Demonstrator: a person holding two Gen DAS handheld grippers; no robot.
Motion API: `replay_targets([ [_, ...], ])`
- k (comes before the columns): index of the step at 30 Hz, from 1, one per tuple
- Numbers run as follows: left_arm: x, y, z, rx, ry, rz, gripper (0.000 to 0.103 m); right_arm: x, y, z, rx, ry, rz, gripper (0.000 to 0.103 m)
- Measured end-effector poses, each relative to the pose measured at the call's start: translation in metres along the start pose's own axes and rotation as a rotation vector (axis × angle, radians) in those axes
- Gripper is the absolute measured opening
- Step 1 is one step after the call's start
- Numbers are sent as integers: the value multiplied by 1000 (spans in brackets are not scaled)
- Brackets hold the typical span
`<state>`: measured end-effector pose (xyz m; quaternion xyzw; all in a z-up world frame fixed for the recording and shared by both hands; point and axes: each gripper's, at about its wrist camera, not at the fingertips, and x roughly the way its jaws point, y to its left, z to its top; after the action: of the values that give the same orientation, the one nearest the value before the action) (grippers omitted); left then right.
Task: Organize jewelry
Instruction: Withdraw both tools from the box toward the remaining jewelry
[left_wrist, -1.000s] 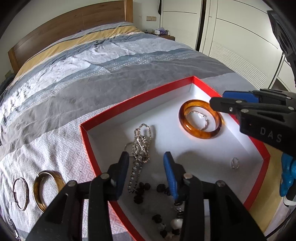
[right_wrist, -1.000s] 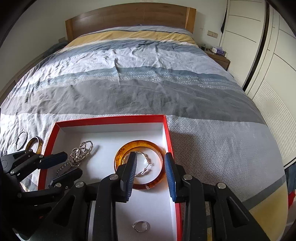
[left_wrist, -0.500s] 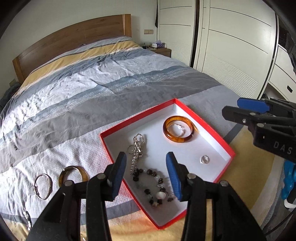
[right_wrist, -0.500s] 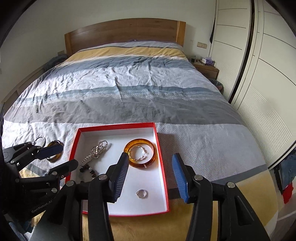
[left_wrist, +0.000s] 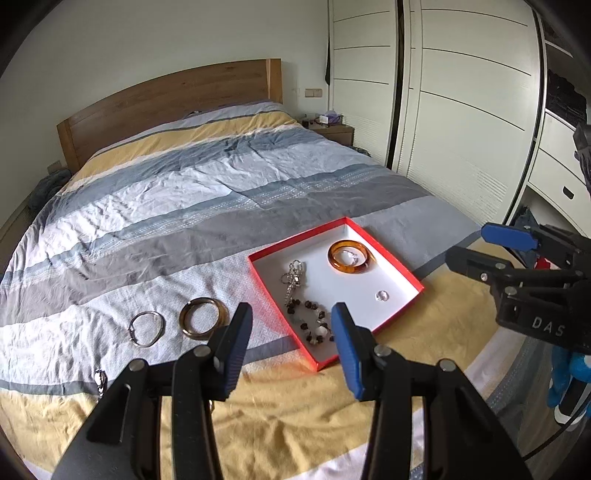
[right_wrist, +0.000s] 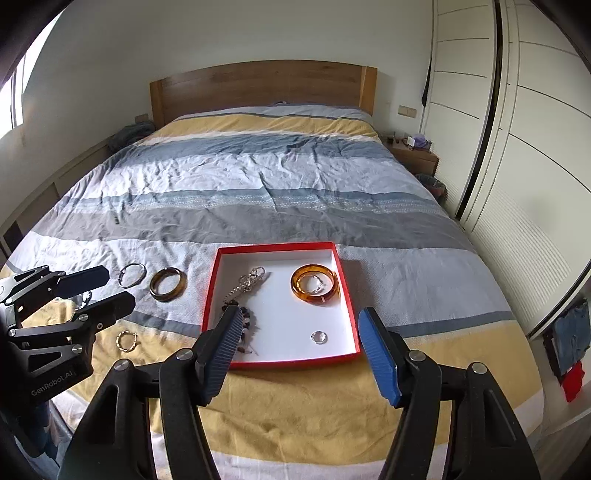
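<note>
A red-rimmed white box (right_wrist: 345, 280) (left_wrist: 400, 266) lies on the bed. In it are an amber bangle (right_wrist: 314, 283) (left_wrist: 350, 257) with a thin silver ring inside, a silver chain (right_wrist: 251, 280) (left_wrist: 293, 278), a dark bead bracelet (left_wrist: 312, 323) and a small ring (right_wrist: 318, 336) (left_wrist: 382, 295). On the cover to the left lie a brown bangle (right_wrist: 168, 284) (left_wrist: 202, 316), a silver hoop (right_wrist: 132, 275) (left_wrist: 146, 328) and a gold twisted ring (right_wrist: 126, 340). My left gripper (left_wrist: 291, 347) (right_wrist: 98, 293) and right gripper (right_wrist: 299, 350) (left_wrist: 469, 245) are both open, empty and held back above the bed's foot.
The striped bed cover (right_wrist: 258, 184) stretches to a wooden headboard (right_wrist: 258, 88). White wardrobe doors (right_wrist: 517, 147) stand at the right, with a bedside table (right_wrist: 412, 155) in the corner. A small silver piece (left_wrist: 99, 382) lies near the bed's near left edge.
Both grippers have pulled back and up from the box, which now looks smaller and farther. More of the bed and the loose pieces on the left have come into view. The right jaws stand wider.
</note>
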<state>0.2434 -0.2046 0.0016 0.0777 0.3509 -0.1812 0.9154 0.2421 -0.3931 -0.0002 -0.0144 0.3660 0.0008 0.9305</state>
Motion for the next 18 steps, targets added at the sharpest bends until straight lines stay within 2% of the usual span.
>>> replay_targets([
  [7,-65,29,-36,-55,-3,84,42,-53,9,-20,24,-30,17,66],
  [18,-156,107,-105,-241,-35,237,42,-124,35,-42,5,-103,49,68],
])
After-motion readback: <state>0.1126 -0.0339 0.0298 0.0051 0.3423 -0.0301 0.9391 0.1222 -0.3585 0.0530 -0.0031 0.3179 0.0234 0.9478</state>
